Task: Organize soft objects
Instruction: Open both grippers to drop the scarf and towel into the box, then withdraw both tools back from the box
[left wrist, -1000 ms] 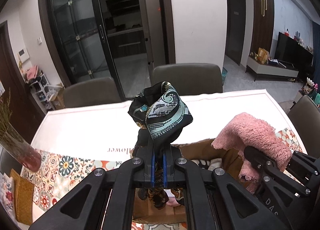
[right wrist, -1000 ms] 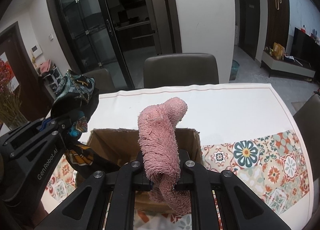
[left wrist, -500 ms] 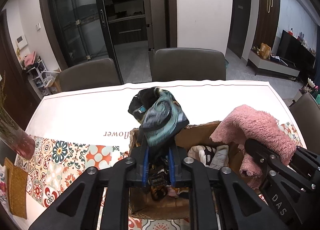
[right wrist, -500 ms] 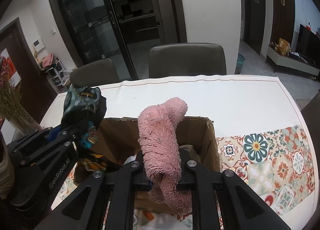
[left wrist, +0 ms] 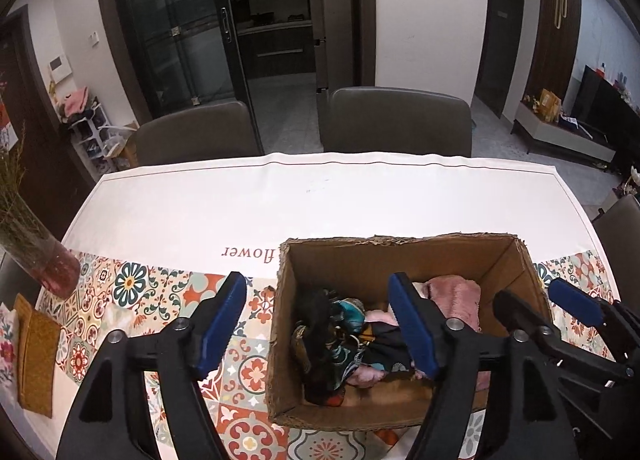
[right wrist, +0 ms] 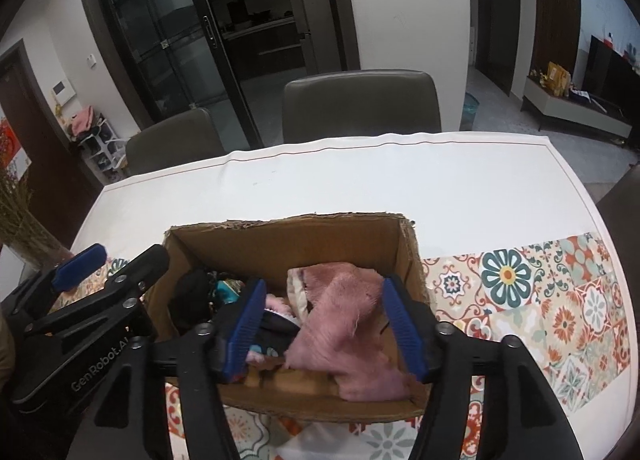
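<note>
Both grippers over the cardboard box [left wrist: 400, 256], jaws just opened wide: left gripper [left wrist: 320, 320] and right gripper [right wrist: 324, 320] gripping nothing. Patterned scarf [left wrist: 340, 324] dropped inside the box at its left side, pink fluffy towel [right wrist: 340, 308] inside at the right, draped toward the near wall. Both light, limp, easy to crush; scarf thin, smooth, probably slippery, towel thick and shaggy. Best taken at a bunched fold, not a loose edge. Box stiff, with ragged rim. Other cloth underneath, too dark to identify.

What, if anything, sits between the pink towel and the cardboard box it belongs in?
Nothing visible: the pink towel already lies inside the cardboard box, between the open right tongs, whose jaws have just been opening.
</note>
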The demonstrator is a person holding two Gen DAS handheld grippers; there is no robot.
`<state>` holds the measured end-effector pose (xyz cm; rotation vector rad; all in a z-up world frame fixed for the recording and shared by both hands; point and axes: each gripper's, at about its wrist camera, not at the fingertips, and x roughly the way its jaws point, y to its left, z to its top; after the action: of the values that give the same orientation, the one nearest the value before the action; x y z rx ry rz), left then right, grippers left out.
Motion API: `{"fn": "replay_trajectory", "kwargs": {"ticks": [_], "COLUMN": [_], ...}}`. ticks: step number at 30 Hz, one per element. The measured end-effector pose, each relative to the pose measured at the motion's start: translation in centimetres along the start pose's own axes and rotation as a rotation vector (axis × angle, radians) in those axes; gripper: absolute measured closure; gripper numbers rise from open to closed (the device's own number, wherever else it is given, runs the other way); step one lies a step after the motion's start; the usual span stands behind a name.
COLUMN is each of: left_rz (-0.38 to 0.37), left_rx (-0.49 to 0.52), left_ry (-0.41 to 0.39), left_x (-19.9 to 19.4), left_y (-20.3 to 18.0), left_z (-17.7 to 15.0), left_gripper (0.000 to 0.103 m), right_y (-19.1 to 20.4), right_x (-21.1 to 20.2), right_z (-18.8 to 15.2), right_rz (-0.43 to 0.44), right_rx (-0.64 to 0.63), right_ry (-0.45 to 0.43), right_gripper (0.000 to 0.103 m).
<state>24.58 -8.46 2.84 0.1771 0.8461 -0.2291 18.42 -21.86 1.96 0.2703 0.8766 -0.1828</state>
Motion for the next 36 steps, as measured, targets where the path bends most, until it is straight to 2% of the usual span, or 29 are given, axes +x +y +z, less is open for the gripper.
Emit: {"fn": "replay_trajectory", "kwargs": {"ticks": [6, 11, 13, 17, 36], "left_rz": [0.002, 0.016, 0.02, 0.023, -0.015], "left_rx": [-0.008, -0.018, -0.02, -0.021, -0.004], "left_ry": [0.004, -0.009, -0.016, -0.021, -0.06], "left_x": [-0.5, -1.6, -2.1, -2.9, -9.2], "left_y": [0.3, 0.7, 0.8, 0.9, -0.3], "left_z": [-0.2, -0.5, -0.6, -0.9, -4.7], "left_gripper": [0.024, 0.01, 0.007, 0.006, 0.004], "right_y": [0.0, 0.1, 0.0, -0.2, -1.4], "right_x": [-0.5, -1.5, -2.0, -3.2, -10.1], "right_z": [-0.1, -0.2, -0.2, -0.3, -3.9], "right_rz": [-0.012, -0.029, -0.044, -0.059, -0.113], "right_rx": [0.004, 0.007, 0.012, 0.019, 0.036], "right_ry": [0.0, -0.01, -0.019, -0.038, -0.114], "right_gripper": [0.037, 0.037, 0.037, 0.031, 0.03]}}
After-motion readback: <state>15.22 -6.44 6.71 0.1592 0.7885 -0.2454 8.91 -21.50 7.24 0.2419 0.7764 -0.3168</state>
